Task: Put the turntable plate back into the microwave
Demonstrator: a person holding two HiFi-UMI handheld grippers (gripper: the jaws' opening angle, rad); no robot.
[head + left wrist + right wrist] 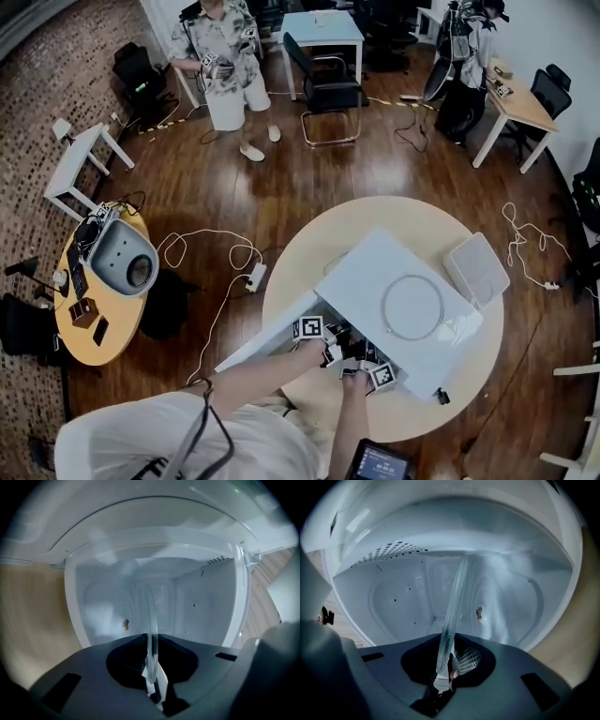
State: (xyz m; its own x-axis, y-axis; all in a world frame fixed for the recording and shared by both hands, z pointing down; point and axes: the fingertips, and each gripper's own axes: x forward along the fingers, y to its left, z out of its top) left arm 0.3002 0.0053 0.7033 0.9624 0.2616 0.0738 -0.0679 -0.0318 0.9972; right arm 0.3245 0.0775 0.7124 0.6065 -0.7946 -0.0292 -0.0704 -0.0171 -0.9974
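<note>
The white microwave (403, 281) sits on a round table (309, 262) with its door (267, 339) swung open to the left. Both grippers are at its mouth, level, the left gripper (323, 345) beside the right gripper (361, 367). The clear glass turntable plate (151, 616) shows edge-on in the left gripper view, and my left gripper (151, 667) is shut on its rim. In the right gripper view the plate (454, 602) runs into the cavity, and my right gripper (445, 667) is shut on its near rim. A small brown drive hub (478, 613) shows in the cavity.
A thin ring (412, 307) lies on the microwave's top. A white box (476, 269) stands on the table to the right. A tablet (380, 462) is at the near edge. A person (225, 56), a chair (323, 89) and a side table (103, 291) stand farther off.
</note>
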